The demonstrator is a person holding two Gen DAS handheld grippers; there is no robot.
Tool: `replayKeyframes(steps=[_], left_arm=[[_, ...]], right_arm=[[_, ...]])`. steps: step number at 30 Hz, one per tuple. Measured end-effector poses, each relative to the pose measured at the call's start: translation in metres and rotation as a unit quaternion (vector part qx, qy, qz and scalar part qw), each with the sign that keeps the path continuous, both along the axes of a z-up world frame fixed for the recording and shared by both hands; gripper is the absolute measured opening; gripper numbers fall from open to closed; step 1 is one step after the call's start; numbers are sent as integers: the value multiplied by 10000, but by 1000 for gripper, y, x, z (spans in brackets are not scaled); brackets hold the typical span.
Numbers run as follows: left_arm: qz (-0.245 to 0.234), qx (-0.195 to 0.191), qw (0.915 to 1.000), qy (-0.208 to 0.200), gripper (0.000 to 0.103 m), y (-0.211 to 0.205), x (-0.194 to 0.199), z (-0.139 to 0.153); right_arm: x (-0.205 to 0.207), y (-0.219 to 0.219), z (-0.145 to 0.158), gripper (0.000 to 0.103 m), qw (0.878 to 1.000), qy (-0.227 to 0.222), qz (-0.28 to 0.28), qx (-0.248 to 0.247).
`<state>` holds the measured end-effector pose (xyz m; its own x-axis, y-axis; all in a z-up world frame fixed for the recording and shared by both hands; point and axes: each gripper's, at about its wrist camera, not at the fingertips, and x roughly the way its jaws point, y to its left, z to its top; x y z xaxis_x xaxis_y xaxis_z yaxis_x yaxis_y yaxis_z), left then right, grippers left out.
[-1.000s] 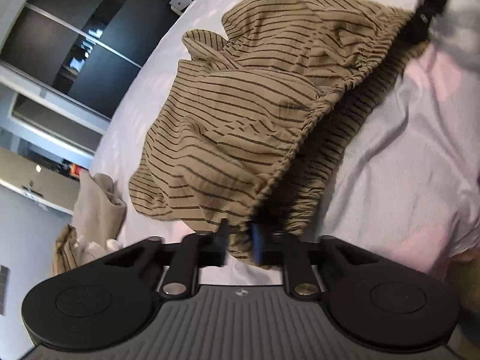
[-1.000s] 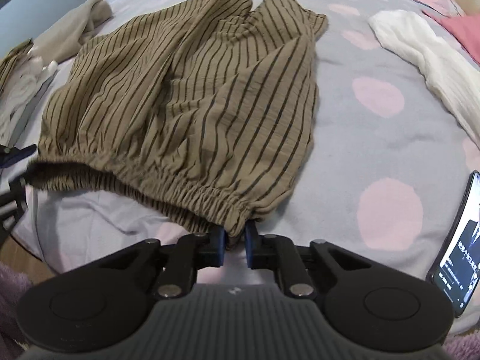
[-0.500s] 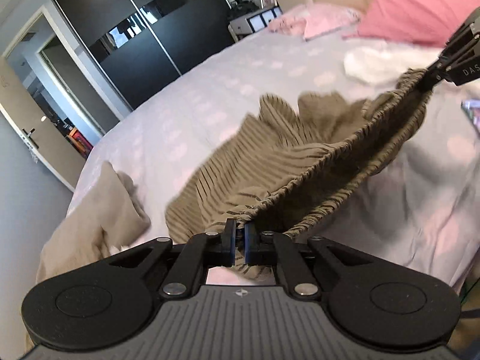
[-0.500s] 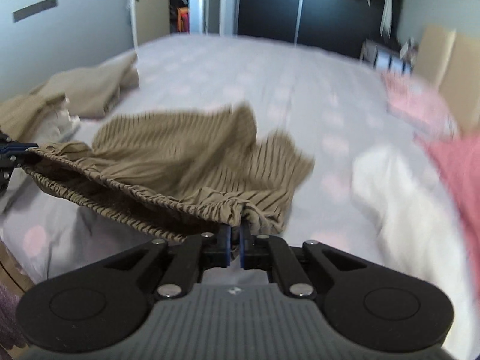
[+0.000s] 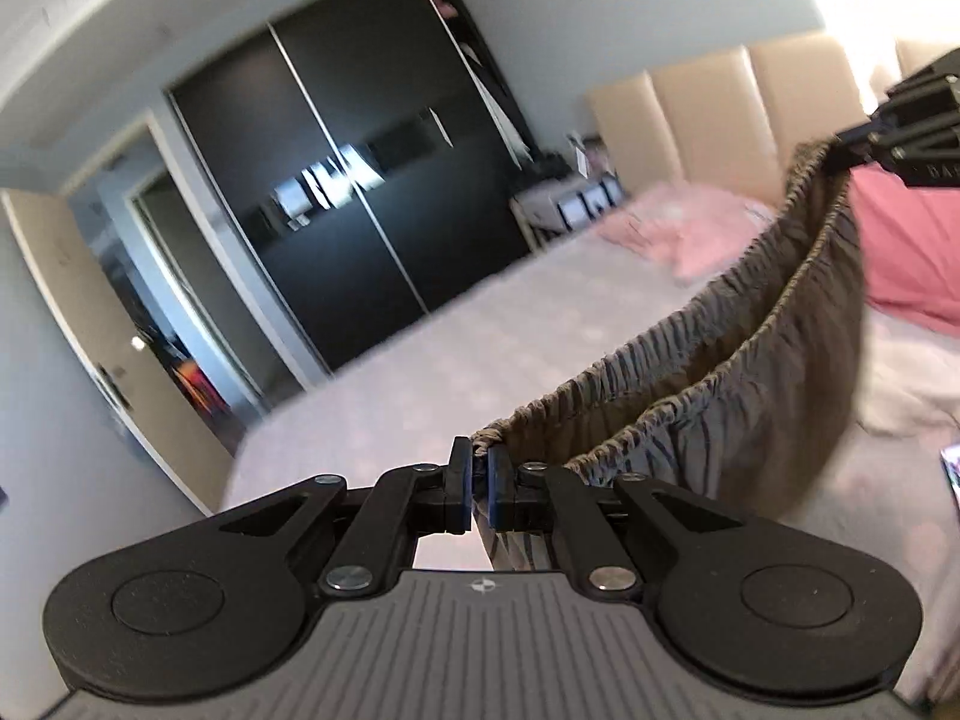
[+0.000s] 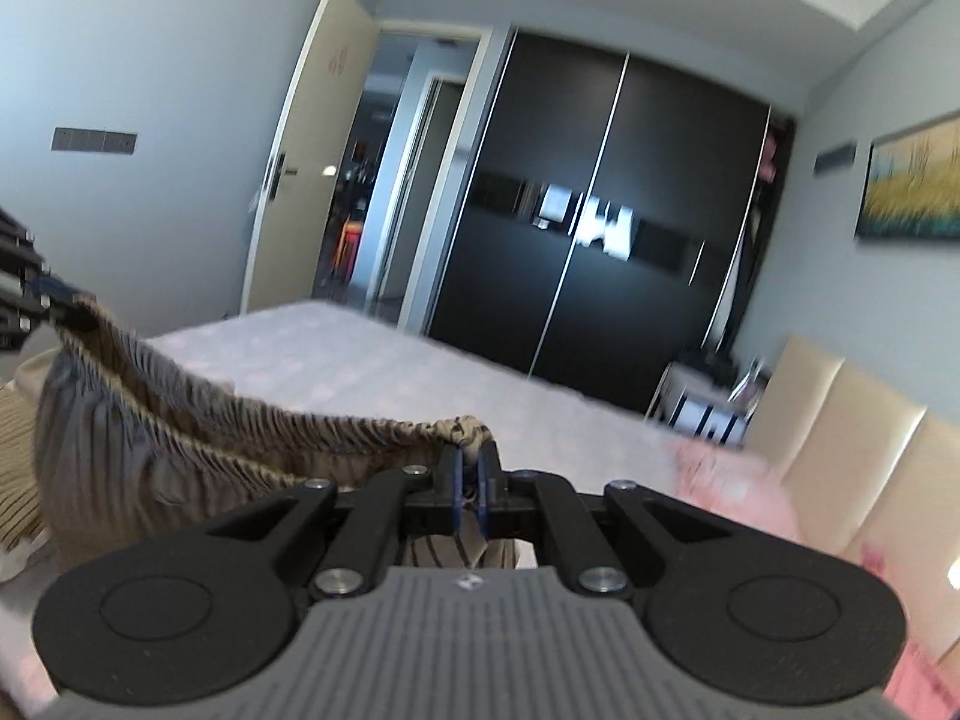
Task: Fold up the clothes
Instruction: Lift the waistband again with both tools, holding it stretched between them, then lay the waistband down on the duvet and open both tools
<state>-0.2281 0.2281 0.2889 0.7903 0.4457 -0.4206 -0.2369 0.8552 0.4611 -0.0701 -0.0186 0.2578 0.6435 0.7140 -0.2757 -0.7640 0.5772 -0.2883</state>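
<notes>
Striped garment (image 5: 690, 384) stretched between both clamped tools; lettering unreadable.

Between us, the shorts (image 5: 738, 360) hang as a sagging band from our left gripper (image 5: 479, 474) to our right gripper (image 6: 471, 468), so no straight path runs from one to the other. Beyond the band the bed (image 5: 432, 372) lies bare across its middle, open toward the dark wardrobe (image 5: 360, 192). On the right side the pink pillow (image 5: 912, 252), the pale pink cloth (image 5: 684, 228) and the headboard (image 5: 708, 120) close it off.
</notes>
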Motion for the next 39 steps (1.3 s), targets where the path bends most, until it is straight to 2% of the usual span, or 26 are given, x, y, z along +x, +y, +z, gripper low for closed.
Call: replayKeyframes(steps=[4,8,13,16,19,22,26,30,34,39], left_arm=[[-20,184,9998,123,3,16,32,12],[-6,399,9984,391,3,34,72,-8],[305,627,9966,434,3,51,116,-28],[475,745,9957,278,3,60,137,-27],[610,1009,9930,-110,3,62,144,-22],[623,975,9925,-385,3,63,147,-13],[503,1153,9920,-91,3,59,148,-24],[280,978,9942,347,3,61,143,-57],[-122,840,9902,1112,3,45,126,-118],[-552,377,9769,2030,3,20,89,-196]], right_arm=[[31,30,5,5,9995,33,-156,-278],[64,64,0,5,9982,76,-277,-533],[98,105,-14,5,9974,-50,-353,-618],[113,121,-17,5,9975,-207,-391,-553],[124,129,-15,5,9973,-404,-483,-372],[131,137,-7,5,9962,-620,-569,-226],[132,134,-28,5,9965,-498,-424,-519],[134,130,-51,5,9955,-344,-260,-845],[127,119,-98,5,9906,-34,-34,-1370],[107,94,-177,5,9758,573,359,-2081]])
